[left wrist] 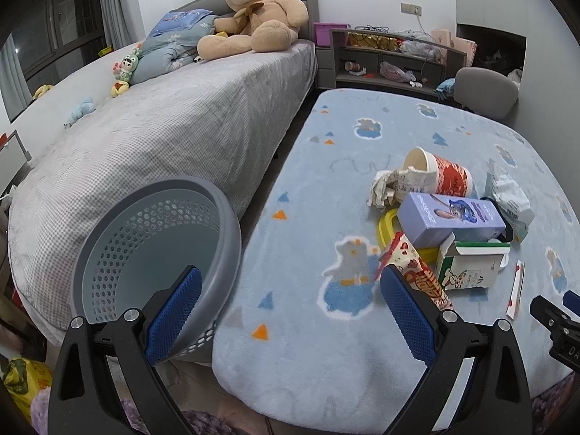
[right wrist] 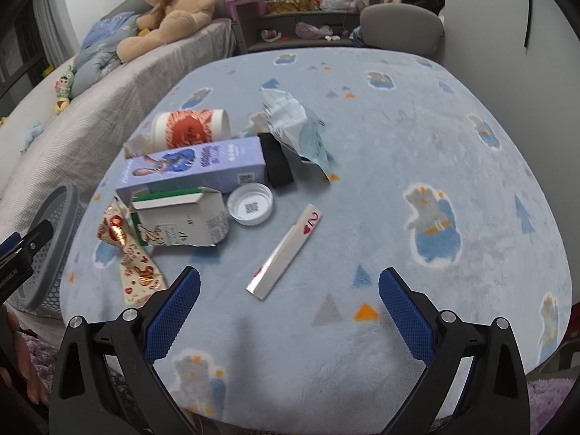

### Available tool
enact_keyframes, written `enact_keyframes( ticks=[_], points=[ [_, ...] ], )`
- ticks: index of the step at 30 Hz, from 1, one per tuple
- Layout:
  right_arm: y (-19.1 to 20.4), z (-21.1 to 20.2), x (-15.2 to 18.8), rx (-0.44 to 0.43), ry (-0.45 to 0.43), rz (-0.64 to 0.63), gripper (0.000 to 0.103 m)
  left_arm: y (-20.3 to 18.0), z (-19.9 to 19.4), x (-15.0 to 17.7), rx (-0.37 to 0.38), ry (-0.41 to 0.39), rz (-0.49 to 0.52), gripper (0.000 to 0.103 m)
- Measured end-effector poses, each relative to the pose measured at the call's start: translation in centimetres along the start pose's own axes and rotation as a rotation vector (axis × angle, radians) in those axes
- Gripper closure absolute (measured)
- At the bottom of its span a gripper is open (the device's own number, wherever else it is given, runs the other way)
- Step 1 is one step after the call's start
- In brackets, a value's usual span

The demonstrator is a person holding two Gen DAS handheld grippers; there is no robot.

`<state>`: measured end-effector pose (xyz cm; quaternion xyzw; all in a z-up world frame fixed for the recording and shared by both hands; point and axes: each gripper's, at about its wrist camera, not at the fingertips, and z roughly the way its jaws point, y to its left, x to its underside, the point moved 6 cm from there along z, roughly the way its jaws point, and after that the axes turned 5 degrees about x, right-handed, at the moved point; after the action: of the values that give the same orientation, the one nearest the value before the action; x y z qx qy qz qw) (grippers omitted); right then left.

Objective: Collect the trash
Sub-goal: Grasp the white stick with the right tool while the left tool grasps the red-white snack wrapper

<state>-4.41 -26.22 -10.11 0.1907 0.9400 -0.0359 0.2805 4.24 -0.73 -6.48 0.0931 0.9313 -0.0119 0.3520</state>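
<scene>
A heap of trash lies on a table under a light blue blanket (right wrist: 398,152). It holds a red and white paper cup (right wrist: 190,128) on its side, a purple box (right wrist: 195,166), a torn white carton (right wrist: 181,217), a white lid (right wrist: 251,204), a patterned wrapper (right wrist: 134,257), a foil pouch (right wrist: 297,127) and a flat paper strip (right wrist: 284,252). My right gripper (right wrist: 289,282) is open and empty, just short of the strip. My left gripper (left wrist: 289,282) is open and empty, between a grey perforated bin (left wrist: 156,250) and the trash: cup (left wrist: 442,174), purple box (left wrist: 453,217), carton (left wrist: 467,264).
A bed (left wrist: 163,134) with a big teddy bear (left wrist: 253,11) and small toys runs along the left, right behind the bin. A shelf (left wrist: 391,58) and a grey chair back (left wrist: 485,90) stand beyond the table's far edge. The other gripper (left wrist: 558,322) shows at lower right.
</scene>
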Motion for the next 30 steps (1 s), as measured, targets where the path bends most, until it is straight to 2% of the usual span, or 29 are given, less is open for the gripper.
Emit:
enact_keyframes(
  ticks=[7, 9, 11, 15, 18, 23, 30],
  points=[
    [0.2, 2.4, 0.3, 0.033, 0.052, 0.027, 0.008, -2.1, 0.6, 1.4, 0.036, 0.034, 0.039, 0.009],
    [0.4, 2.9, 0.4, 0.06, 0.059, 0.015, 0.014, -2.5, 0.7, 1.7, 0.05, 0.037, 0.044, 0.009],
    [0.6, 3.7, 0.6, 0.089, 0.079, 0.002, 0.024, -2.8, 0.8, 2.0, 0.06, 0.047, 0.042, 0.009],
    [0.8, 4.2, 0.6, 0.116, 0.073, -0.015, 0.027, -3.4, 1.2, 2.7, 0.078, 0.067, 0.049, 0.009],
    [0.8, 3.9, 0.5, 0.117, 0.06, -0.022, 0.046, -3.7, 1.4, 2.9, 0.085, 0.076, 0.05, 0.009],
    [0.9, 3.4, 0.5, 0.095, 0.055, -0.035, 0.086, -3.6, 1.5, 3.0, 0.099, 0.09, 0.032, 0.009],
    [0.7, 1.8, 0.2, 0.018, 0.031, -0.008, 0.087, -3.8, 1.5, 3.6, 0.134, 0.134, -0.024, 0.009]
  ],
)
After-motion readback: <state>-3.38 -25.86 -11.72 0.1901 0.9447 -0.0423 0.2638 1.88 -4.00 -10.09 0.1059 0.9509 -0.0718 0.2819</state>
